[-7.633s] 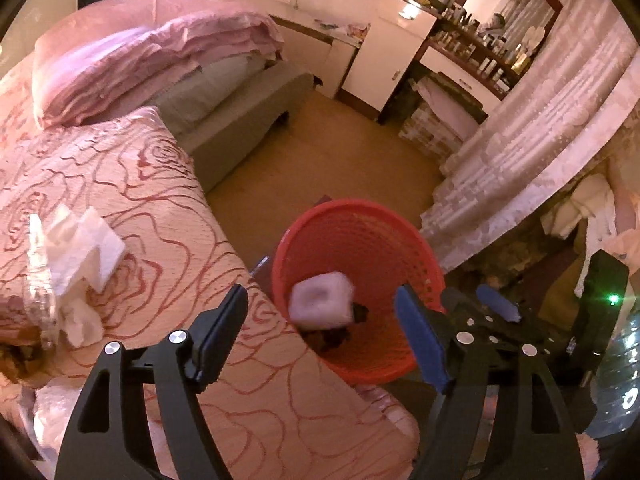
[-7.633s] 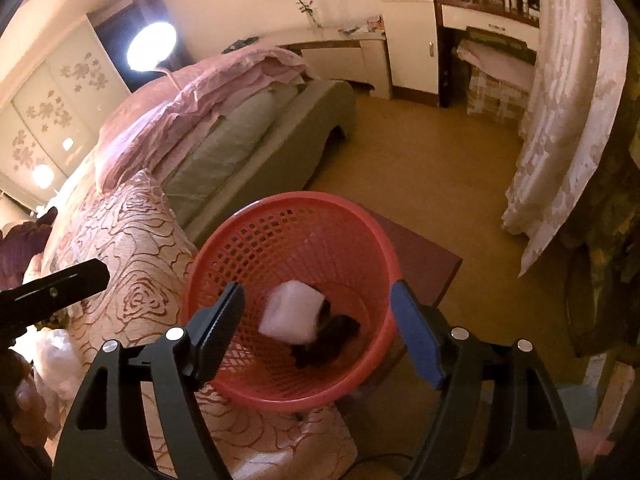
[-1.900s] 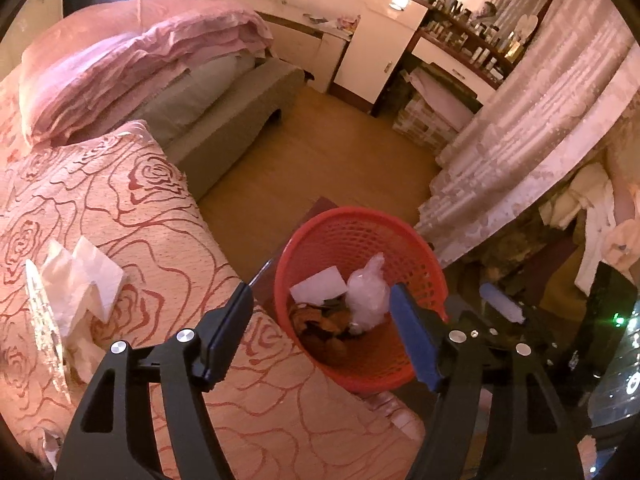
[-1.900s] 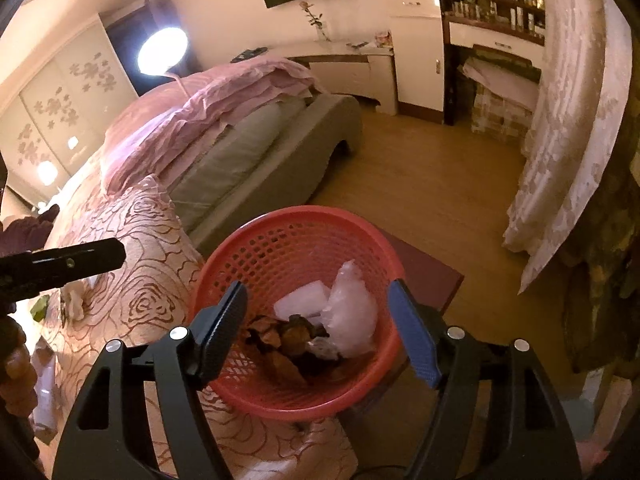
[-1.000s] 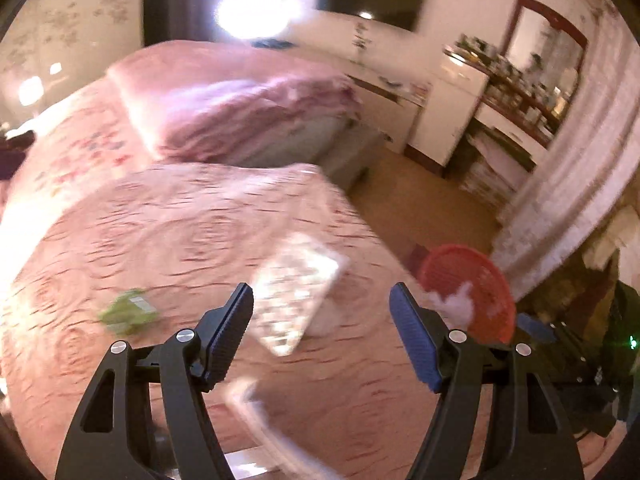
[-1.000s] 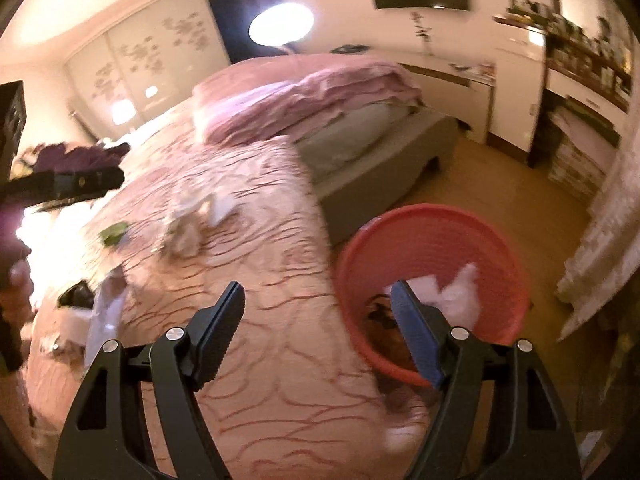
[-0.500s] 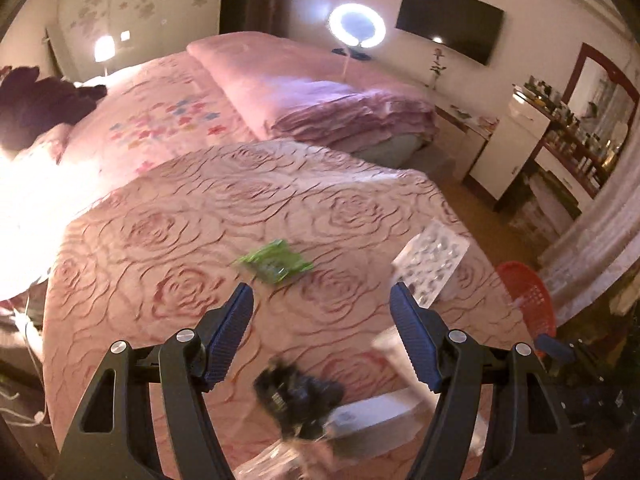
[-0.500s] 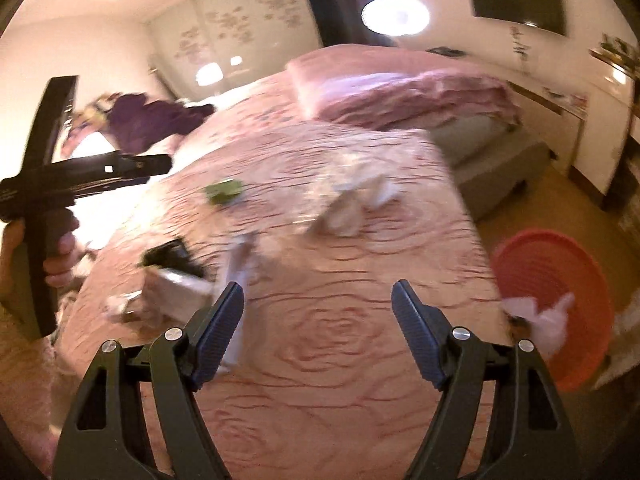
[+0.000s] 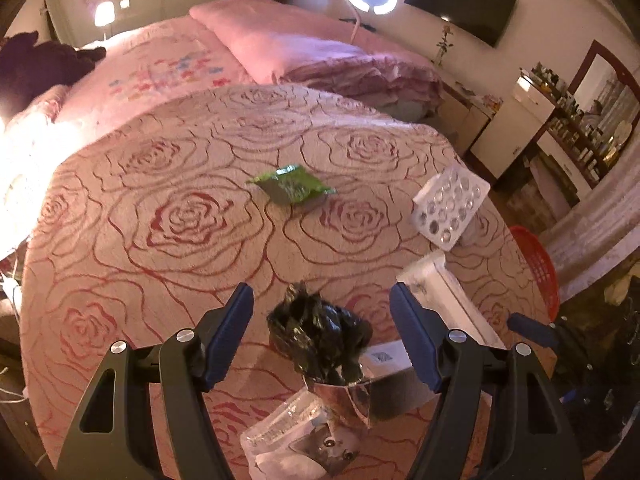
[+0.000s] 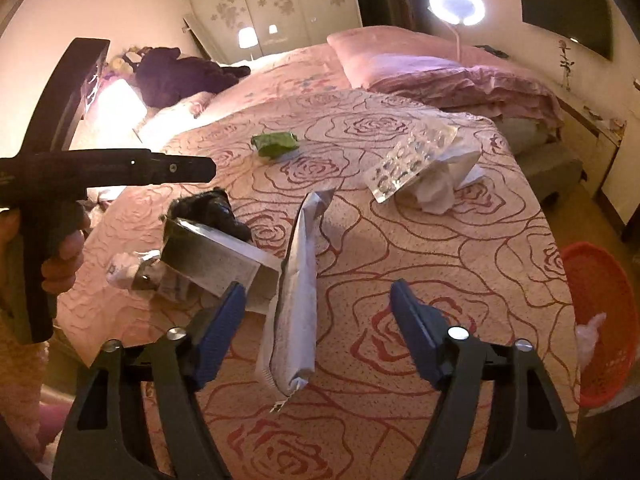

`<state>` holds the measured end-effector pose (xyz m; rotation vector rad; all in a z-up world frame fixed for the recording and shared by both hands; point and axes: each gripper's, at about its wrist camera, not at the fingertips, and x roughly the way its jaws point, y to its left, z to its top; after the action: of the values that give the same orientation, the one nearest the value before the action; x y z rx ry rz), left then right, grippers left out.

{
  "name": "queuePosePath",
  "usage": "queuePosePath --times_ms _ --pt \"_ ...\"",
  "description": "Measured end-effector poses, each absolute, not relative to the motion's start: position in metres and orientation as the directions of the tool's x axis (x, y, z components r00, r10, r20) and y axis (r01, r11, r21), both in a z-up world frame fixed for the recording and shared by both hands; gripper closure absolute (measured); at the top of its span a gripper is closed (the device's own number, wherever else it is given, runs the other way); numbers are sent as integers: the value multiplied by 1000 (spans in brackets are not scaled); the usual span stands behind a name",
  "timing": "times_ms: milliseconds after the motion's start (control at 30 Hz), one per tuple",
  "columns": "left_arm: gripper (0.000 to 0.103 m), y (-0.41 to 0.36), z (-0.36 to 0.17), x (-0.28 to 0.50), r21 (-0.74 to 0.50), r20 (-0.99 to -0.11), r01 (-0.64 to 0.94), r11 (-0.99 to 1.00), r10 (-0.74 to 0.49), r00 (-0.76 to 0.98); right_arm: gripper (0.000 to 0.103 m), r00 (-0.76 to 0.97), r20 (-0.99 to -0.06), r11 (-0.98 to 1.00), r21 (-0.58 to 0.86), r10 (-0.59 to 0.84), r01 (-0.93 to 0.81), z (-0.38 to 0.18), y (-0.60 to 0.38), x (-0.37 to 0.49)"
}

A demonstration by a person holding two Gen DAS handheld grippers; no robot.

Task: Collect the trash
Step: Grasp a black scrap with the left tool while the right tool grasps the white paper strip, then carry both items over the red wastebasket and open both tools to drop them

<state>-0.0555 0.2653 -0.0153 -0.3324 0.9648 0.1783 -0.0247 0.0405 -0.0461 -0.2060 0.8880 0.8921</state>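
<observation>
- My left gripper (image 9: 322,320) hovers released; the black crumpled bag (image 9: 318,334) lies on the bed (image 9: 160,184) between its fingers.
- My right gripper (image 10: 316,320) is closing, the silver pouch (image 10: 298,304) between its fingers, untouched.

left tool (image 9: 322,326): black arms, blue pads, silver screws | right tool (image 10: 316,326): same build

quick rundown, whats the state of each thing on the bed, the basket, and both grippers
left gripper: open, over black bag
right gripper: closing, nothing gripped
black bag: crumpled
silver pouch: standing on edge
green wrapper: crumpled, lying apart
blister tray: tilted
red basket: holds trash
</observation>
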Motion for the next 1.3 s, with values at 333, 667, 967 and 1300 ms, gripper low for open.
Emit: queuePosePath --times_ms 333,667,967,1300 --pt "45 252 -38 -45 -190 -866 -264 946 -34 499 75 316 -761 649 175 566 -740 -53 34 -19" --pt "77 268 -33 -47 -241 -845 -297 924 -50 532 77 343 -750 688 200 566 -698 -51 12 -7" --pt "77 274 1 -53 -236 -789 -316 919 9 615 55 397 -757 734 158 520 -660 -52 -10 5" --pt "77 265 10 -54 -224 -774 -305 926 22 633 44 427 -768 732 79 477 -676 -68 5 7"
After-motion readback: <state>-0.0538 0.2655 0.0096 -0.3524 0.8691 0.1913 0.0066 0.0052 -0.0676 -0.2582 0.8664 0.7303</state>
